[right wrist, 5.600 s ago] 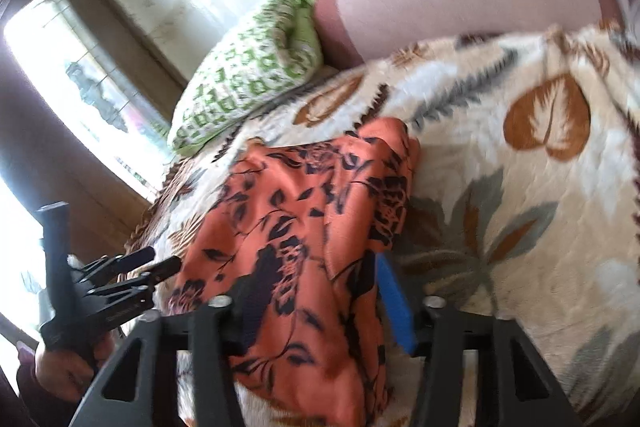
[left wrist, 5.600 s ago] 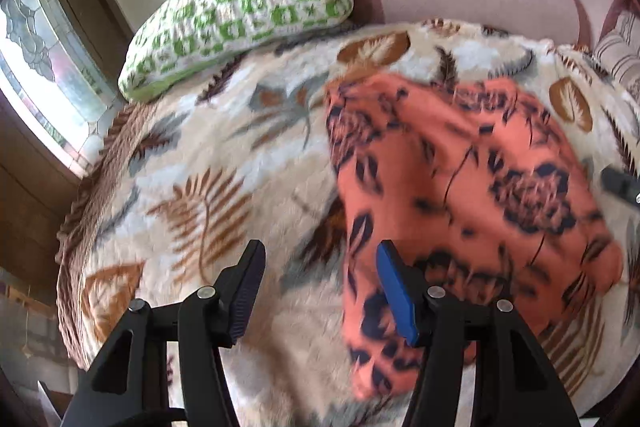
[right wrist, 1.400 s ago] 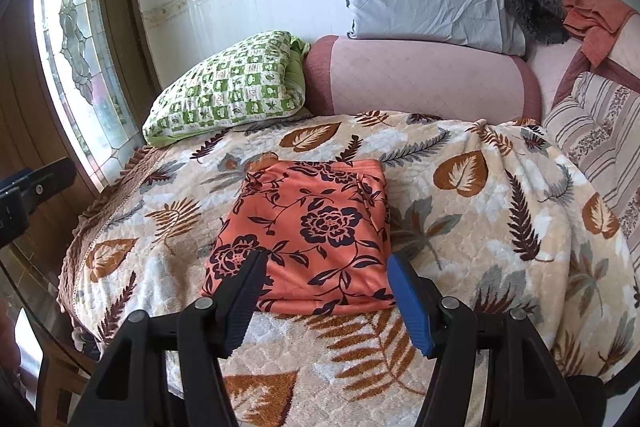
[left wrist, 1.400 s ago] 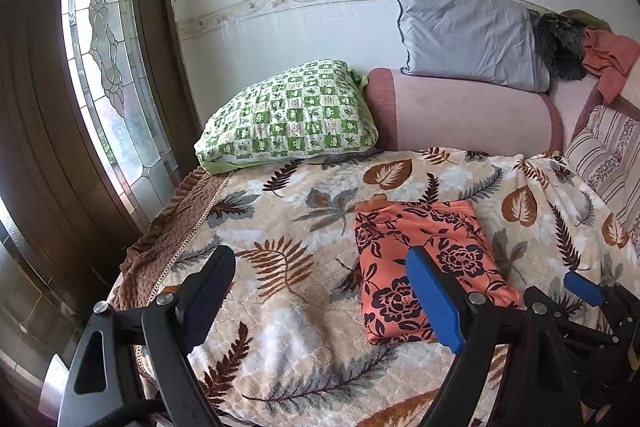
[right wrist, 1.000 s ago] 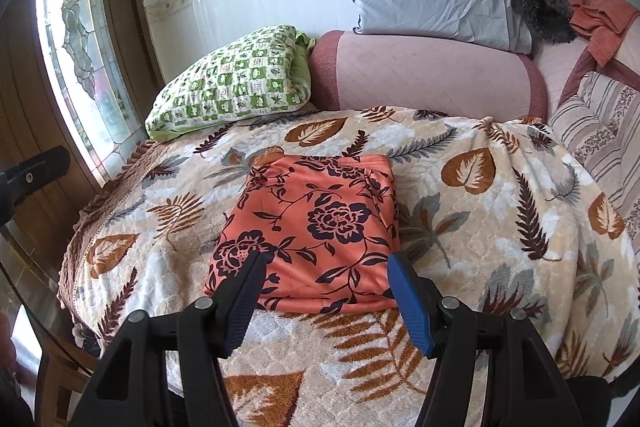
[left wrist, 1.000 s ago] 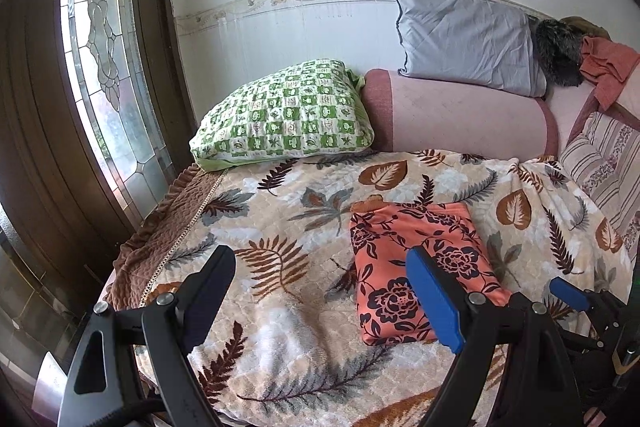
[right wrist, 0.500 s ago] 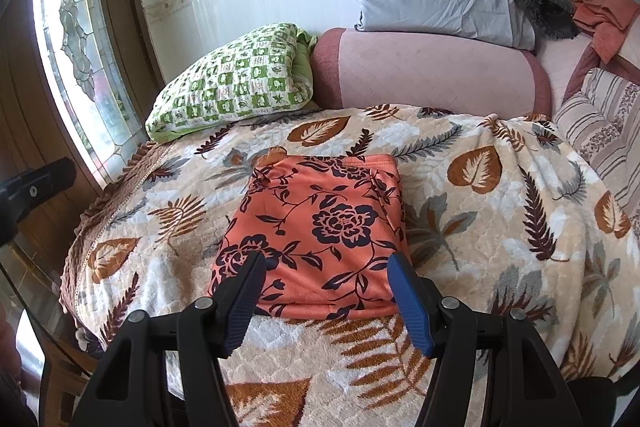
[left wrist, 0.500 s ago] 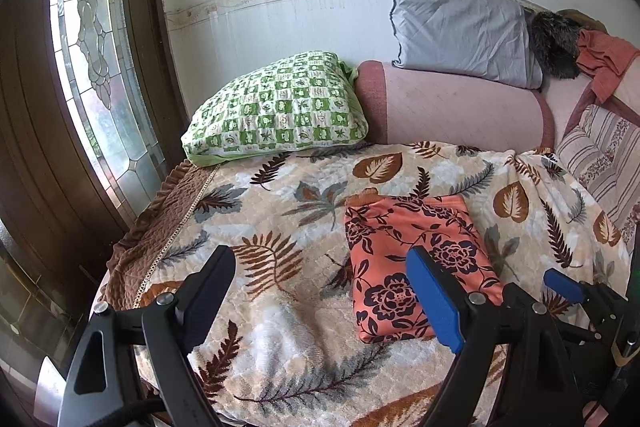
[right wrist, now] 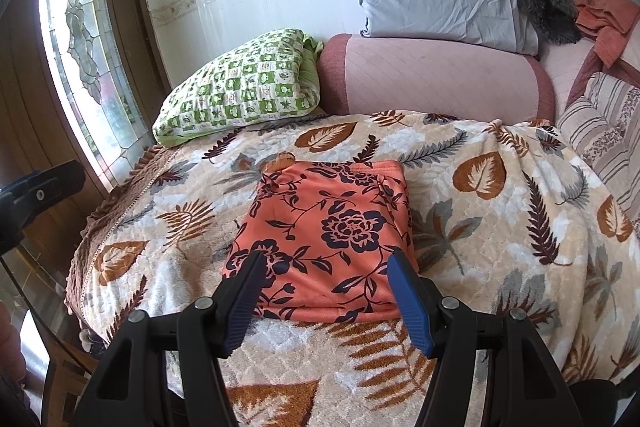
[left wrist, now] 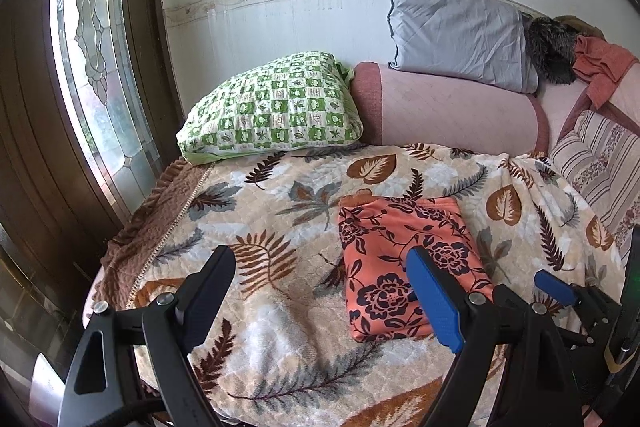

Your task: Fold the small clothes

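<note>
Orange flowered cloth [right wrist: 332, 231] lies folded flat on the leaf-patterned blanket [right wrist: 500, 227], in front of the green pillow [left wrist: 276, 107]. Left gripper [left wrist: 320, 299] hangs above the blanket, jaws wide, nothing between them. Right gripper [right wrist: 326, 303] hovers over the cloth's near edge, jaws apart, empty.

- The folded orange floral cloth garment [right wrist: 328, 235] is looking smooth and faintly sheeny.
- The plush leaf-print quilted blanket [right wrist: 500, 227] is showing a fuzzy, matt pile.
- The grey cotton pillow [left wrist: 456, 31] is looking creased.
- The black plastic gripper fingers [left wrist: 208, 291] are appearing matt.
</note>
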Available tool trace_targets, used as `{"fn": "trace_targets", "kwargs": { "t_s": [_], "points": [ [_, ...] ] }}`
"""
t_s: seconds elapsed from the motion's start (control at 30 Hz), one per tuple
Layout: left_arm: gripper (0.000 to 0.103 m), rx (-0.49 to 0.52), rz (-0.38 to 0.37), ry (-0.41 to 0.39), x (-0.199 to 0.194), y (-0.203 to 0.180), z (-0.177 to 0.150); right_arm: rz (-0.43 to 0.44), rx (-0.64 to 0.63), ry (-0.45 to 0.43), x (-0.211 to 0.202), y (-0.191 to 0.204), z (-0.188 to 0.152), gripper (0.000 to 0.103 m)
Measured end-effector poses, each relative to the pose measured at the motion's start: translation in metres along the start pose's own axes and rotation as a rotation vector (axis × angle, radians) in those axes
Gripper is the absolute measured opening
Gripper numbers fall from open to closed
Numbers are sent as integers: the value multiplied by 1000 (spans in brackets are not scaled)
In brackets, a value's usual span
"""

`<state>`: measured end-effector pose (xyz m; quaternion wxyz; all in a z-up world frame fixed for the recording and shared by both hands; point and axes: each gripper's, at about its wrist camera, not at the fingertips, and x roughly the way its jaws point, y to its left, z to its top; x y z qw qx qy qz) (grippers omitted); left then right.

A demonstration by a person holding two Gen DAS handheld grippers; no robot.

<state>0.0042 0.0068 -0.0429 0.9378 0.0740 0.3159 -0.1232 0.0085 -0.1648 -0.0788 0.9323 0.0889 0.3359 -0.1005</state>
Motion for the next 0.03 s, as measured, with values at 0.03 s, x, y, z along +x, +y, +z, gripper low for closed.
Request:
{"fn": "trace_targets", "kwargs": {
  "t_s": [0.03],
  "points": [
    [87, -5, -6, 8, 3, 0, 0, 4, 7, 5, 1, -2, 1, 67]
  ]
}}
